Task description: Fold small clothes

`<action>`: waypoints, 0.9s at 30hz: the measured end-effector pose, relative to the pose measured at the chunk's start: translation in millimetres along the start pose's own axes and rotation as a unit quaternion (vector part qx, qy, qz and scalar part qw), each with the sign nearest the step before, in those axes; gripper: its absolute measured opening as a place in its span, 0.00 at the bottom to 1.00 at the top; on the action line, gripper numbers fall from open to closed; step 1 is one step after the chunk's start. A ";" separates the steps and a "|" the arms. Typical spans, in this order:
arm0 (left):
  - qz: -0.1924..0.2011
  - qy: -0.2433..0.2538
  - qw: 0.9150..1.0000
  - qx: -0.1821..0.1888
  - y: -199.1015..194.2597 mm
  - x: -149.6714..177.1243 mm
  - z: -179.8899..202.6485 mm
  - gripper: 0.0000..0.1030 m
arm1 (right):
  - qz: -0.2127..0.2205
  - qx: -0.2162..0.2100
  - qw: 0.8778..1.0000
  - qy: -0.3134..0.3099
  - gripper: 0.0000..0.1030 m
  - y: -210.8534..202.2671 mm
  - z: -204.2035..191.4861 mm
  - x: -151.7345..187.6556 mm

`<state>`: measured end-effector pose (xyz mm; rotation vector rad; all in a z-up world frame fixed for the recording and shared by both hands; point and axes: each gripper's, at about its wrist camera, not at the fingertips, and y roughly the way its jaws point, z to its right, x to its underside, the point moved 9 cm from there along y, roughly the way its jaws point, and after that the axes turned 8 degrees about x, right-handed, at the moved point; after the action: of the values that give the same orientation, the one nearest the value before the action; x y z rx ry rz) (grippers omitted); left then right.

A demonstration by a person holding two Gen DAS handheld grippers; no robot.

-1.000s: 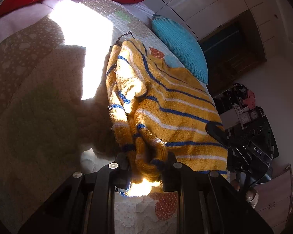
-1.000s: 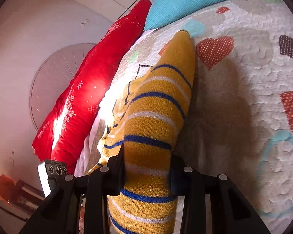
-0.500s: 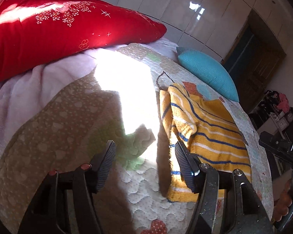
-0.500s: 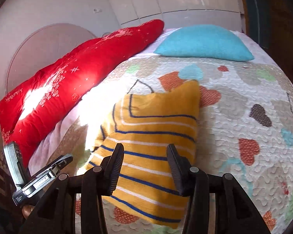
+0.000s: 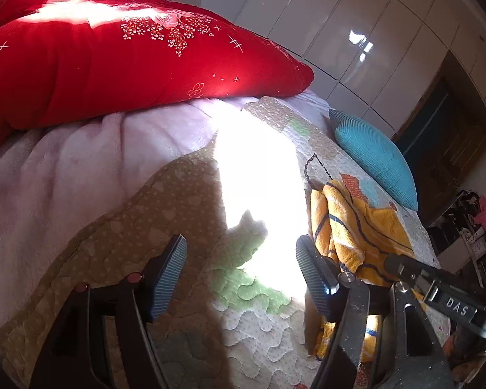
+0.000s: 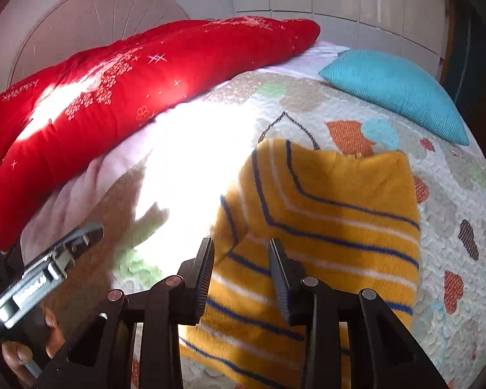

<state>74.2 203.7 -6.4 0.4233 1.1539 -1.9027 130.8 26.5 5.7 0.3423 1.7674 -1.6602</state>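
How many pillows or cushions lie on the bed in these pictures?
2. A long red pillow lies along the head of the bed, and a teal cushion sits at the far corner, beyond the folded striped sweater. Others may be out of view.

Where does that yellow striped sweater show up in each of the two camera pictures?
Left wrist view: the yellow striped sweater lies at right, partly behind the right finger.
Right wrist view: it fills the lower centre, past the fingers.
Shared landmark: the turquoise pillow lies beyond it.

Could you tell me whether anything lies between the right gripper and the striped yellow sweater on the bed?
Nothing visible does. The right gripper, jaws open, hangs directly over the yellow striped sweater, which lies folded on the quilt with nothing on it.
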 end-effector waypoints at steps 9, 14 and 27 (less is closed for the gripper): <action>0.002 0.014 1.000 -0.013 2.3 0.3 -0.9 0.67 | -0.097 -0.072 0.991 0.058 0.38 81.1 -22.9 -6.0; -0.003 0.010 1.000 -0.011 3.8 1.4 -1.4 0.67 | -0.025 -0.098 0.986 0.133 0.38 27.4 28.7 -19.1; -0.009 0.046 0.999 -0.024 11.2 13.3 15.3 0.68 | -0.009 -0.106 0.944 0.312 0.20 -14.0 161.5 60.9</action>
<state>77.4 181.9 -13.3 0.4812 1.2642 -1.8838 124.8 -145.3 -14.7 0.8227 2.3875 -1.4404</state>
